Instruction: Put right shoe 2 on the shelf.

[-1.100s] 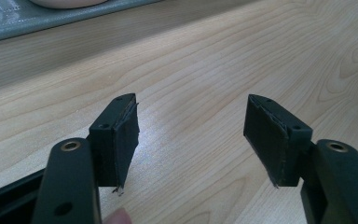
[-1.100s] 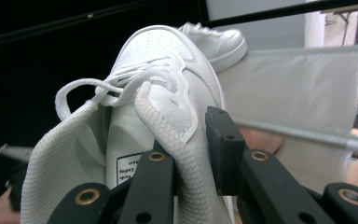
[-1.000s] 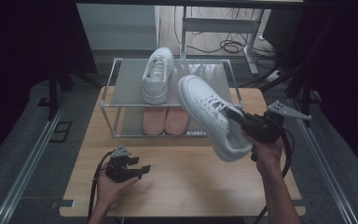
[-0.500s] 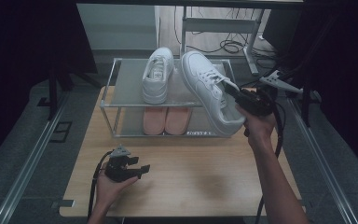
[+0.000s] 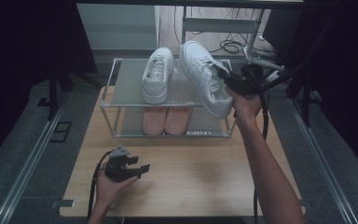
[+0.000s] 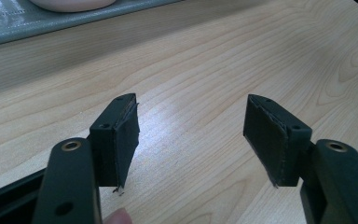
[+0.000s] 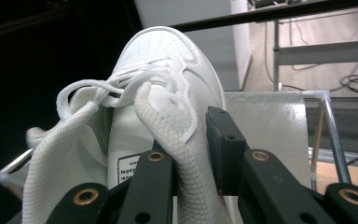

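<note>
**White shoe carried up over the rack**

The right gripper is clamped on the side wall of a white shoe beside its tongue; in the right gripper view the jaws pinch that wall of the shoe, one inside, one outside. A second ago the shoe hung lower, at centre right of the high view, in front of the rack. Now it sits in the upper middle of the frame, over the right half of the rack's top shelf, toe pointing away, beside the other white shoe already standing there. A pink pair lies on the lower shelf.

The left gripper rests at lower left on the table, unmoved, its jaws apart with nothing between them.
</note>
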Available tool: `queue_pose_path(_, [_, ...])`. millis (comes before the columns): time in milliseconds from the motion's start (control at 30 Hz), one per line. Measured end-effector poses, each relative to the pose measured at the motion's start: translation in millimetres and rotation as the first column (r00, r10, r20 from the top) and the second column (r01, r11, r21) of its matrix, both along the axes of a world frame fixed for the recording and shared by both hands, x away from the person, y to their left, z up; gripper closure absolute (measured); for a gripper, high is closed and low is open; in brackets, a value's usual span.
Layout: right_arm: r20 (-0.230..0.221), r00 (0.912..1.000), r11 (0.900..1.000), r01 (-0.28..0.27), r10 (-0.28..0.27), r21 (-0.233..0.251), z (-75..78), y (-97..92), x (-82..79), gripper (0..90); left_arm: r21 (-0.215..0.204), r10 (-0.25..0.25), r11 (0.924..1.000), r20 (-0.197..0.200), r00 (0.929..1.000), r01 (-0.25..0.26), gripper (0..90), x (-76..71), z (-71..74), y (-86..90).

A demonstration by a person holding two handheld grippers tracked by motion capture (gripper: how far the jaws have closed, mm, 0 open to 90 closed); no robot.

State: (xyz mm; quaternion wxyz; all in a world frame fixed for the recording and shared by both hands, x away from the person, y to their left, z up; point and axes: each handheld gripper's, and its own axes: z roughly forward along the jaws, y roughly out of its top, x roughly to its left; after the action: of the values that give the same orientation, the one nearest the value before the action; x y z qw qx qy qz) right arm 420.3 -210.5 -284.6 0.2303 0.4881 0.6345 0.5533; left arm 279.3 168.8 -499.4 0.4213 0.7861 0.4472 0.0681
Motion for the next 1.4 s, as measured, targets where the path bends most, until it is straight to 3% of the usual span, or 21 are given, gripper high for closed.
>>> queue_pose_path(567, [-0.105, 0.9891, 0.9946, 0.102, -0.103, -0.021, -3.3, 31.7, 47.9, 78.8, -0.010, 0.002, 0.9999, -0.003, 1.0000, -0.002, 36.4, 1.0, -0.5, 2.0])
queue_pose_path(767, [-0.132, 0.9794, 0.9874, 0.145, -0.153, -0.063, -3.2, 46.0, 65.7, 78.7, -0.008, -0.014, 0.9999, -0.011, 0.9998, 0.014, 36.4, 1.6, -2.4, -3.2])
queue_pose_path(1100, [-0.205, 0.9582, 0.9798, 0.196, -0.200, -0.041, -13.2, 62.8, 95.9, 78.3, -0.018, -0.003, 0.9998, 0.000, 1.0000, 0.003, 36.4, 1.9, -0.8, 2.5])
queue_pose_path(1400, [-0.243, 0.9422, 0.9731, 0.221, -0.230, -0.067, -23.3, 74.1, 111.5, 77.3, -0.016, -0.007, 0.9998, -0.006, 1.0000, 0.007, 36.4, 2.4, -2.3, 1.3])
